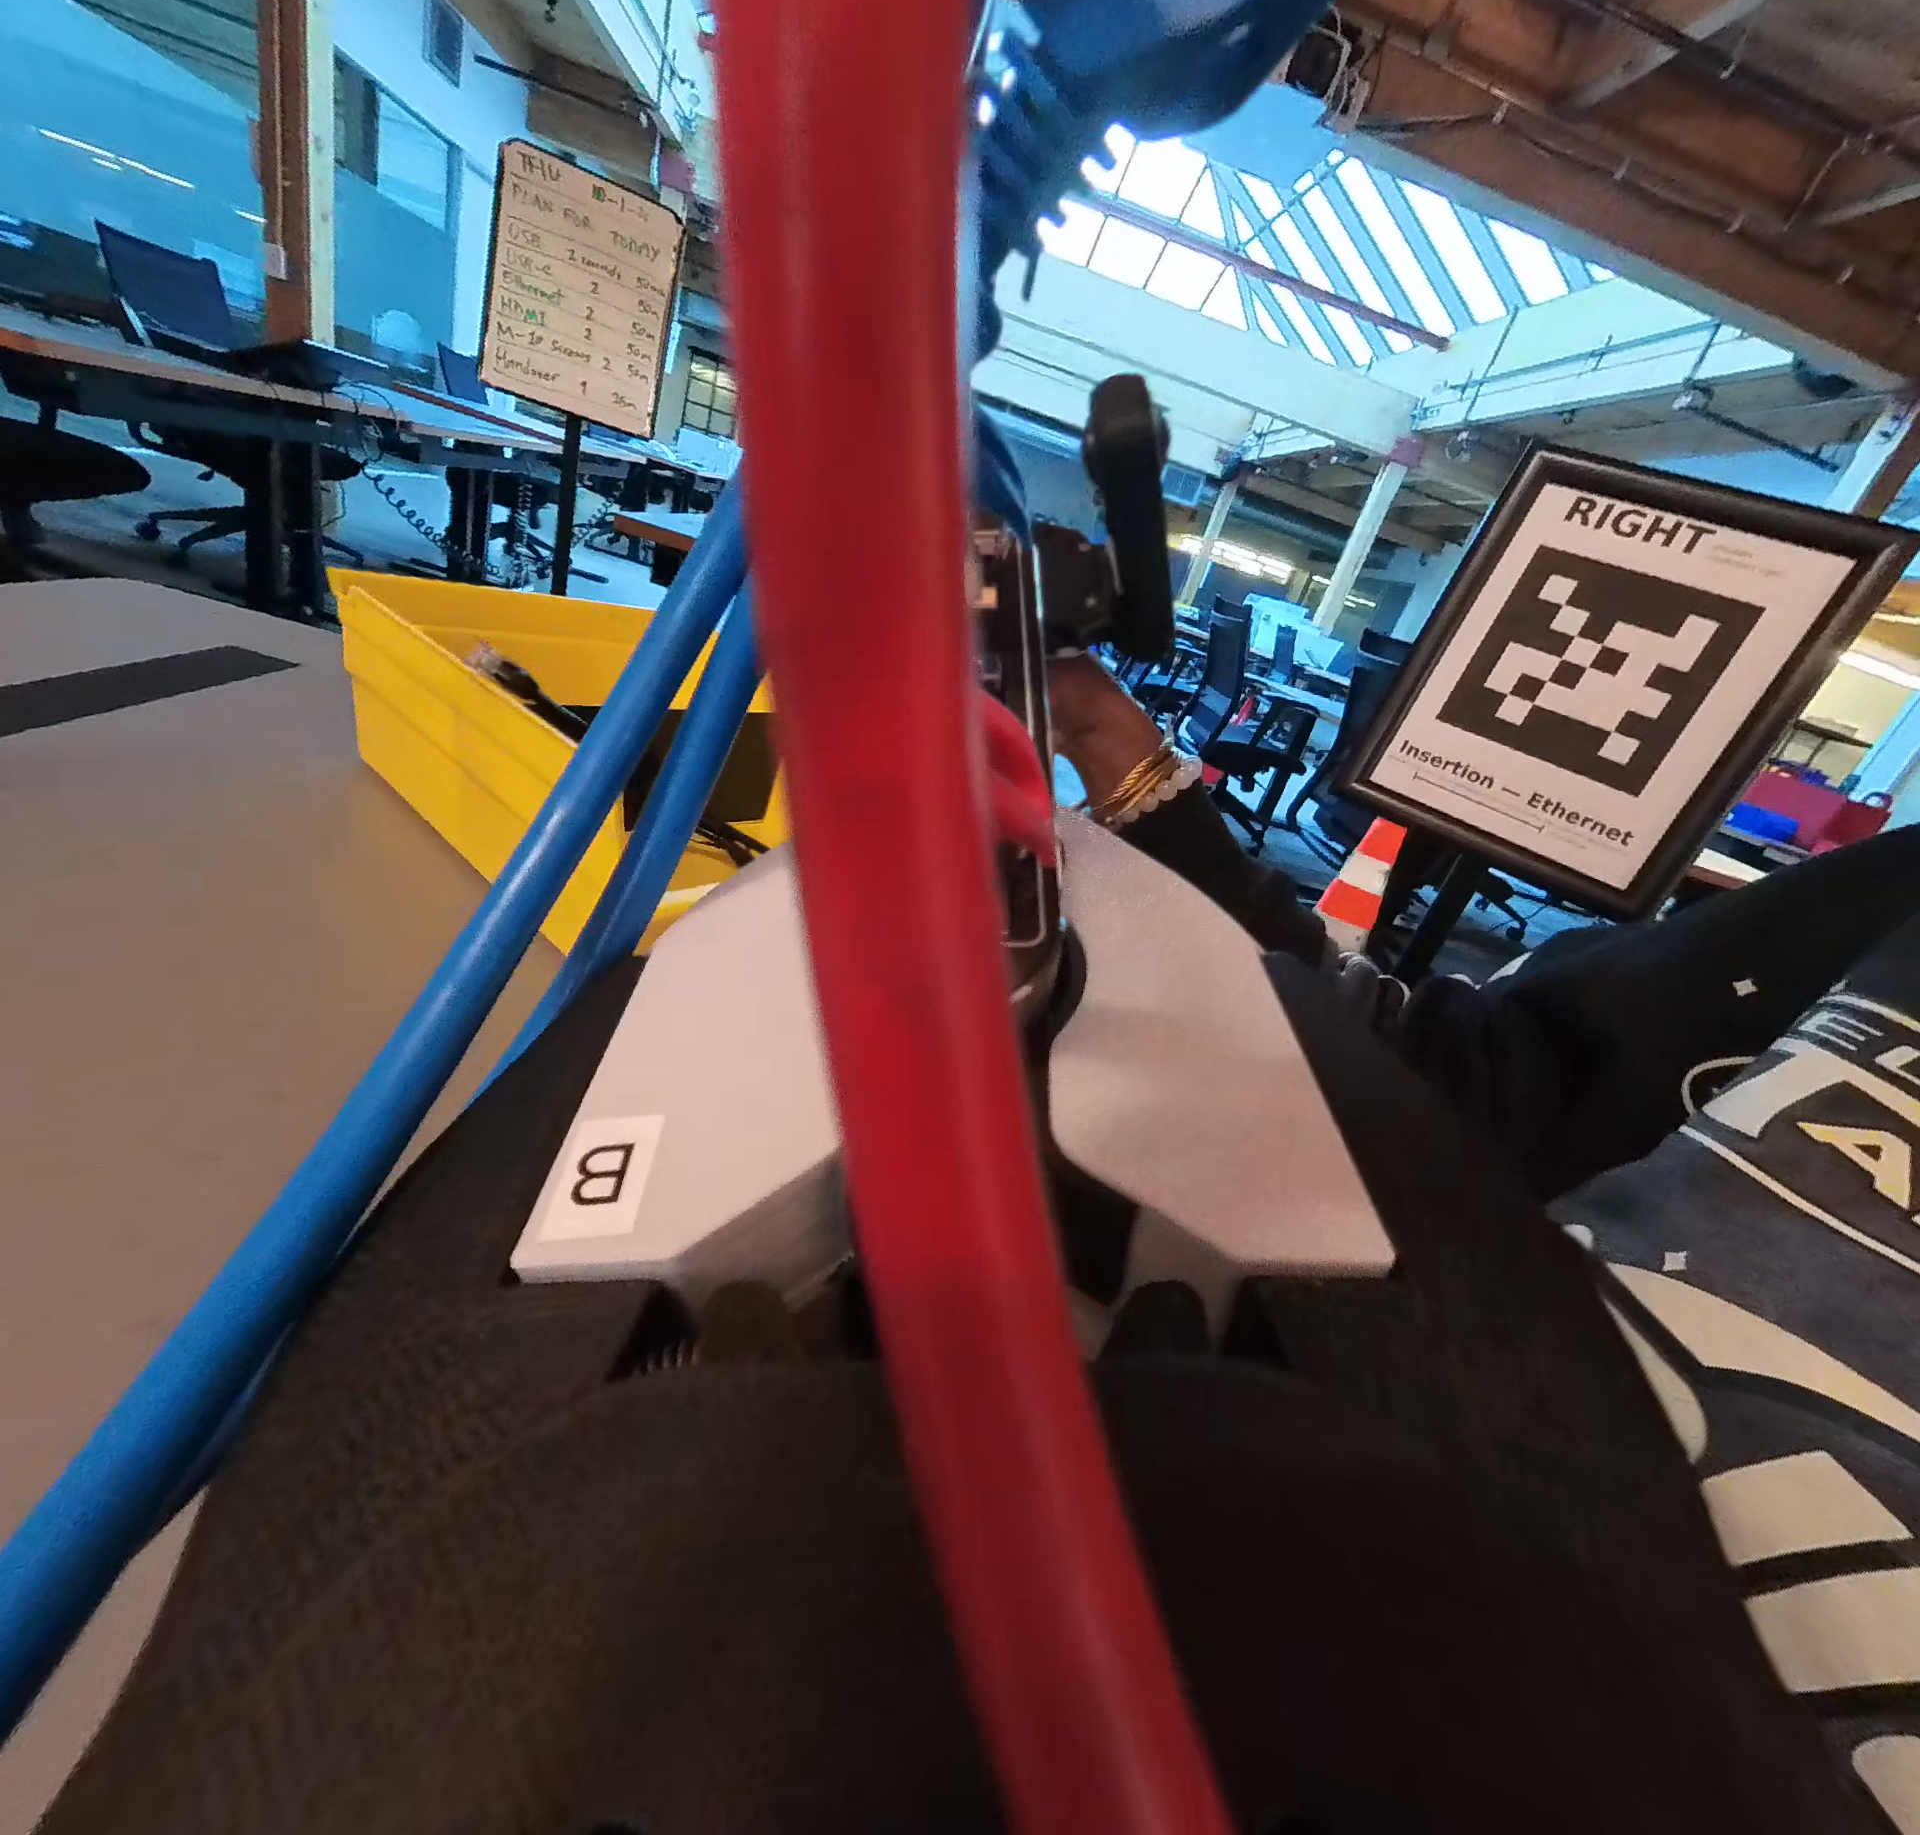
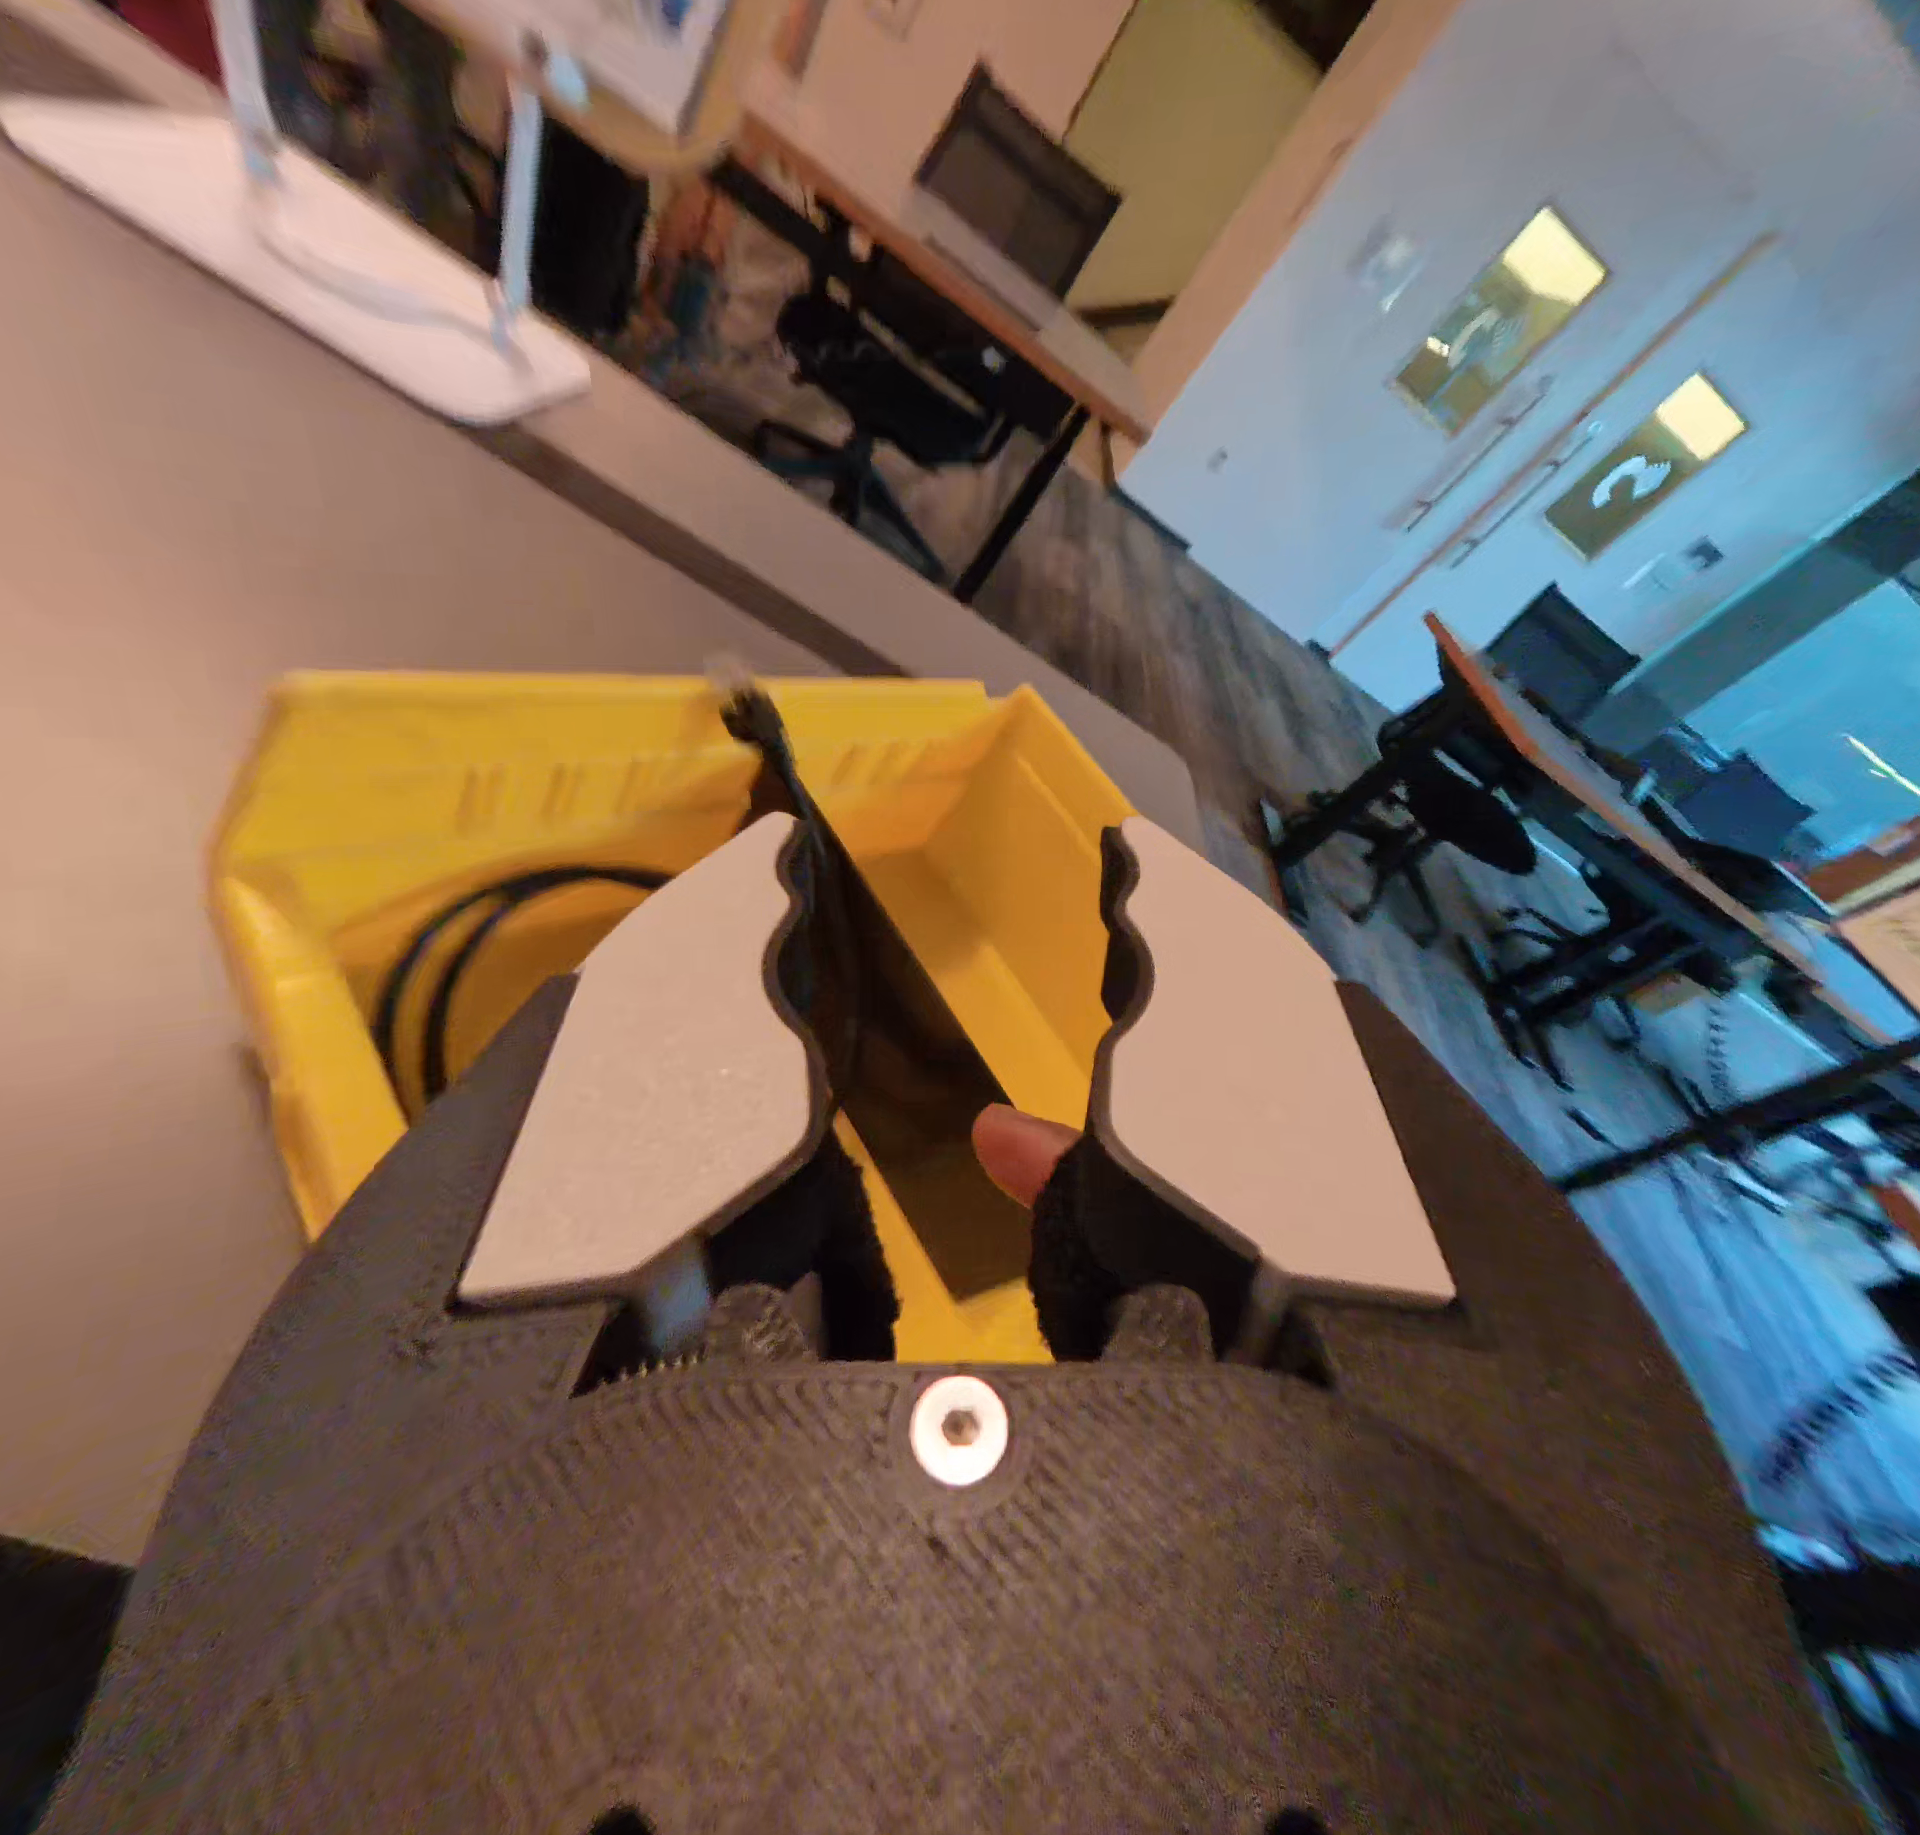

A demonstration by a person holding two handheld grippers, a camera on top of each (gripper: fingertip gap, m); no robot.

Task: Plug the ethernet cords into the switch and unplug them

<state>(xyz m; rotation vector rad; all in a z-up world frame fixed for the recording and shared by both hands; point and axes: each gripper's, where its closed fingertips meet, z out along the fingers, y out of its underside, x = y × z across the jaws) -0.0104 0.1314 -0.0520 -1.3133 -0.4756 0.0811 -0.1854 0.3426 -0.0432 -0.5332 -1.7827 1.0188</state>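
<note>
In the left wrist view a thick red cord (image 1: 914, 850) hangs straight down in front of the camera and hides much of the scene. Two blue cords (image 1: 499, 933) run diagonally from lower left up to a blurred blue plug boot (image 1: 1153, 19). My left gripper (image 1: 935, 850) has its grey fingers (image 1: 1195, 1058) drawn close around a thin dark box seen edge-on, apparently the switch (image 1: 1029, 881), with a red plug (image 1: 1013, 767) at it. My right gripper (image 2: 951, 850) is open and empty above a yellow bin (image 2: 436, 777), where a black cord (image 2: 769, 746) sticks up.
The yellow bin (image 1: 457, 736) stands on the grey table (image 1: 156, 902). A hand with bracelets (image 1: 1143, 777) shows beyond the switch. A framed marker sign (image 1: 1600, 684), a whiteboard (image 1: 582, 289) and an orange cone (image 1: 1361, 881) stand behind. A white stand base (image 2: 312, 258) sits near the table's far edge. Tip to tip, the grippers are about 30 cm apart.
</note>
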